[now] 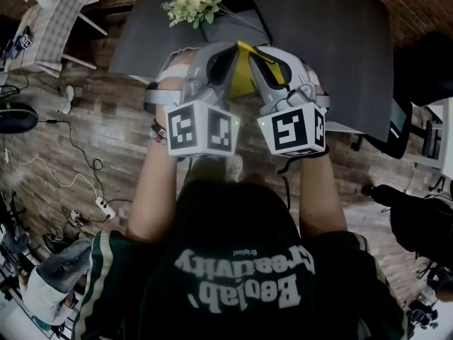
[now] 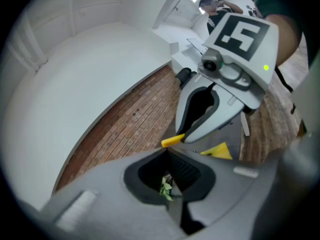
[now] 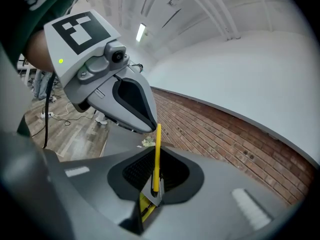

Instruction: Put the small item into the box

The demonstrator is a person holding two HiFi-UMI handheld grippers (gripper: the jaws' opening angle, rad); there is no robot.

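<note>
At the far left a chair [image 1: 55, 21] draped in checked cloth is seen on the wooden floor [image 1: 99, 112], and cables and a power strip [image 1: 105, 206] lie below it. Further right, a bunch of flowers [image 1: 195, 2] is set at the near left end of a dark grey table [image 1: 340, 41]. The left gripper [image 1: 230, 52] is held up over the table's near edge, with its tip turned inward toward the other tool. In the left gripper view its jaws are drawn together to a narrow slit. A scrap of green leaf is visible in that slit, and it cannot be told whether it is pinched there or merely seen through the slit. Between the two tools a flat yellow piece [image 1: 248, 73] is held in the air above the table, touching nothing below it. Its far end is met by the tip of the left gripper. Whether this piece is the small item or the box cannot be told. To the right, the right gripper [image 1: 260, 52] is angled inward in the same way. In the right gripper view its jaws are closed almost fully on the yellow piece, which is seen edge-on and stands up from between the pads. A brick wall [image 3: 225, 134] is seen behind both tools.
</note>
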